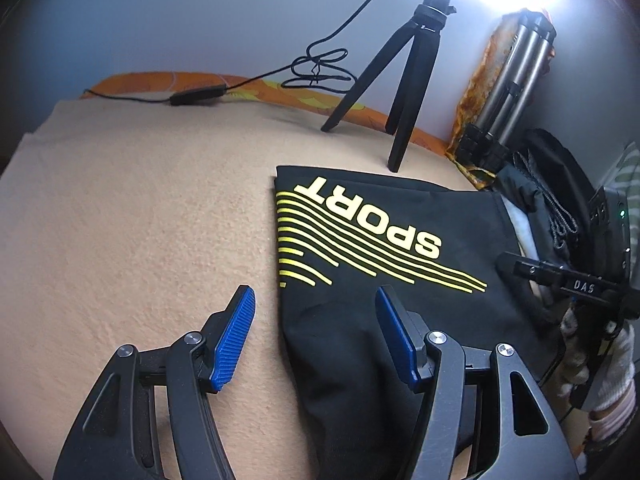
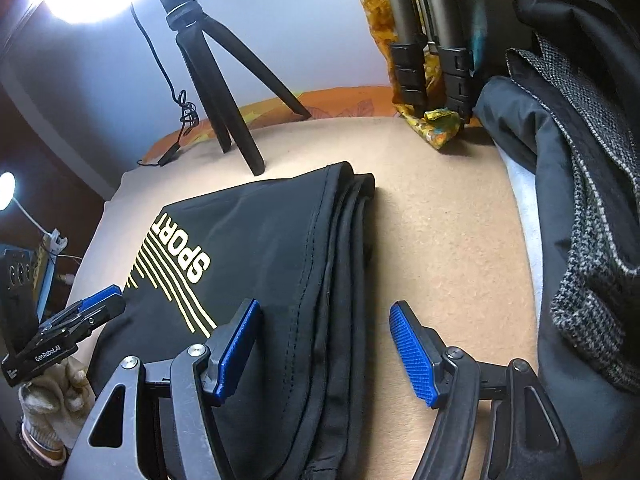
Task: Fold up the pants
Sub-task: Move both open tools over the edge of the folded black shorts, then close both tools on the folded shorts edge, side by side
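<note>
Across the frame's middle, on the tan surface (image 1: pixel 140 208), lie the black pants (image 1: pixel 360 320), partly folded; left tongs (image 1: pixel 316 312) and right tongs (image 2: pixel 324 328) hover released, empty. Pinch both side edges evenly before lifting.

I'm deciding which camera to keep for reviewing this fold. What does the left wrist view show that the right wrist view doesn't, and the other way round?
Only the left wrist view: the left side edge of the black folded pants with yellow SPORT print, and the long black cable with its inline box lying stretched along the back.

Only the right wrist view: the pants' stacked right-hand fold edges, and the grey tweed jacket.

Both: the peach blanket, the small black tripod, and open blue-padded tongs straddling a pants edge.
</note>
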Demonstrator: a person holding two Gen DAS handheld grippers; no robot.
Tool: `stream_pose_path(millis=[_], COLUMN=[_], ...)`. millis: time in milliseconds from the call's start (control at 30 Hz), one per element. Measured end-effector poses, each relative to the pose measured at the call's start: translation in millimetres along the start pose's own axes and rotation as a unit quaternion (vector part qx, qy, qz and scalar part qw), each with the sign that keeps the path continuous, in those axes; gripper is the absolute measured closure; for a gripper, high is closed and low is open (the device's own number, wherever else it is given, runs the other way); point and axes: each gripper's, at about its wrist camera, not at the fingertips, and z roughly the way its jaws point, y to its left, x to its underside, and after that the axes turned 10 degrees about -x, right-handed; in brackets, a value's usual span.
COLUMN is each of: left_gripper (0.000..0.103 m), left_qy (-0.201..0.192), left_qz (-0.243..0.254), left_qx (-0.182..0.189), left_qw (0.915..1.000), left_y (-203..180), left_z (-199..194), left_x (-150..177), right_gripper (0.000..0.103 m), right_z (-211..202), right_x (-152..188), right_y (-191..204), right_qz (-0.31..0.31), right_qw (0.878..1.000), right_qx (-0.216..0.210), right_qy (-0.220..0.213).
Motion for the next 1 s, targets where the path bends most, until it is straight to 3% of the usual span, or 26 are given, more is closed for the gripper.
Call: stream_pose_path(millis=[633, 1000], left_gripper=[0.041, 0.041], left_qy=[0.004, 0.021], left_qz=[0.027, -0.027], left_qx=[-0.009, 0.046], left_qw=[0.9996, 0.9983], left_y=[-6.7, 16.3], left_z=[19.3, 23.1], left_x=[-2.0, -9.8], right_gripper=[0.026, 0.029], right_z=[2.9, -1.0], right_x=[-4.4, -9.3], right_y=[-1.2, -14.5], right_qz=[-0.022, 0.010], right_qw=[1.000, 0.998], right_qx=[-0.015, -0.053], right_qy=[-0.012, -0.012])
